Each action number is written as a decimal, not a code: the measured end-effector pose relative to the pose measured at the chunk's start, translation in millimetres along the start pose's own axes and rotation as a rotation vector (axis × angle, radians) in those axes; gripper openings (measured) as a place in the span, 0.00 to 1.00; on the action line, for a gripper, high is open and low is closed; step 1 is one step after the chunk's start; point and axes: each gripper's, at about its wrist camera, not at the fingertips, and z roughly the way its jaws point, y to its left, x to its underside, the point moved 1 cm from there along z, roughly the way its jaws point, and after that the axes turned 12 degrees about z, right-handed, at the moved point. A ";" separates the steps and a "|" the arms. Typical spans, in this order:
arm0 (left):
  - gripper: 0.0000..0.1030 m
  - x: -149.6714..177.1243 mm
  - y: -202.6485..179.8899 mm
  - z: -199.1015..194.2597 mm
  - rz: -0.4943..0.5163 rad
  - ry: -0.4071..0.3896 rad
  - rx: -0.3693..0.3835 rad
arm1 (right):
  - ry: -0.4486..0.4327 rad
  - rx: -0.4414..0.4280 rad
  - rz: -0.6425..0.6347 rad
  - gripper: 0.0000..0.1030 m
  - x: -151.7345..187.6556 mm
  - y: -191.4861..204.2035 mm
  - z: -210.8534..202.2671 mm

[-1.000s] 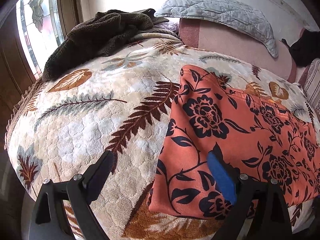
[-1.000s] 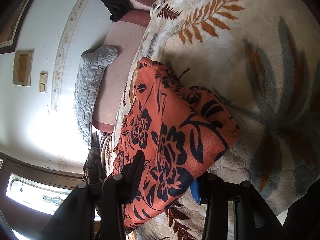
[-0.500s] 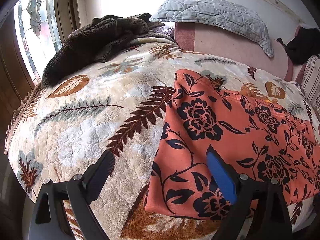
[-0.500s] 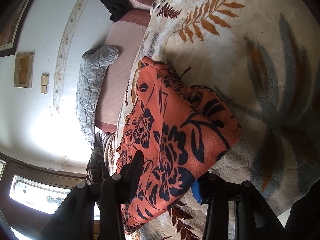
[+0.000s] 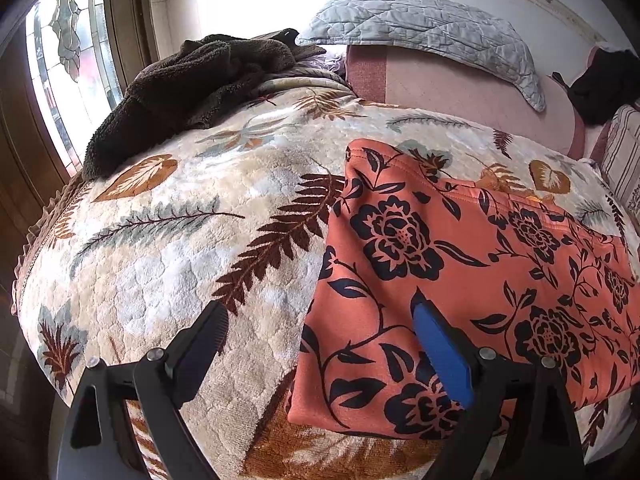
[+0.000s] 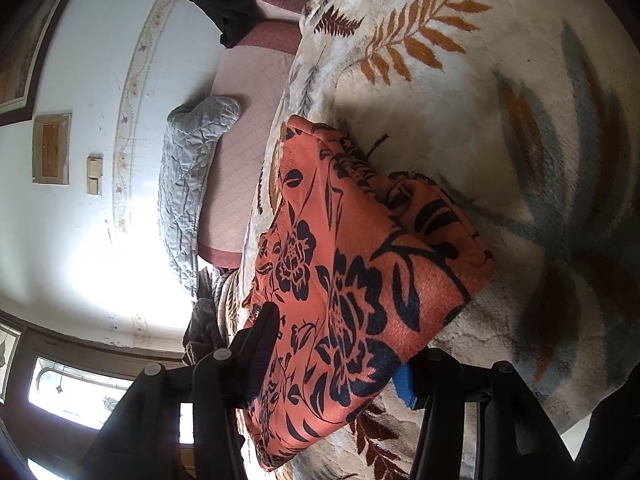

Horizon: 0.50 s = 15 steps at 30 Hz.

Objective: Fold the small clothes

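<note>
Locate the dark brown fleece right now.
In the left wrist view, the dark brown fleece lies bunched at the upper left on the leaf-print blanket, beside the window.

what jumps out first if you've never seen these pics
The orange floral garment, folded flat on the leaf-print blanket, takes the eye first. The right gripper straddles its near end, jaws opening with the cloth between them; the left gripper is open over the garment's left edge. Behind, a dark brown fleece lies heaped by the window and a grey pillow leans on the wall.
</note>
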 end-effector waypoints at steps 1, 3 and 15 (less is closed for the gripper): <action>0.91 0.2 0.0 0.6 0.001 0.002 -0.001 | 0.000 -0.004 0.002 0.53 -0.8 0.5 0.9; 0.91 0.4 -0.1 1.4 0.000 0.005 -0.002 | -0.003 -0.011 0.013 0.53 -3.2 1.3 3.0; 0.92 8.0 0.8 32.3 0.005 0.158 0.087 | -0.109 0.206 -0.115 0.16 0.1 25.9 27.9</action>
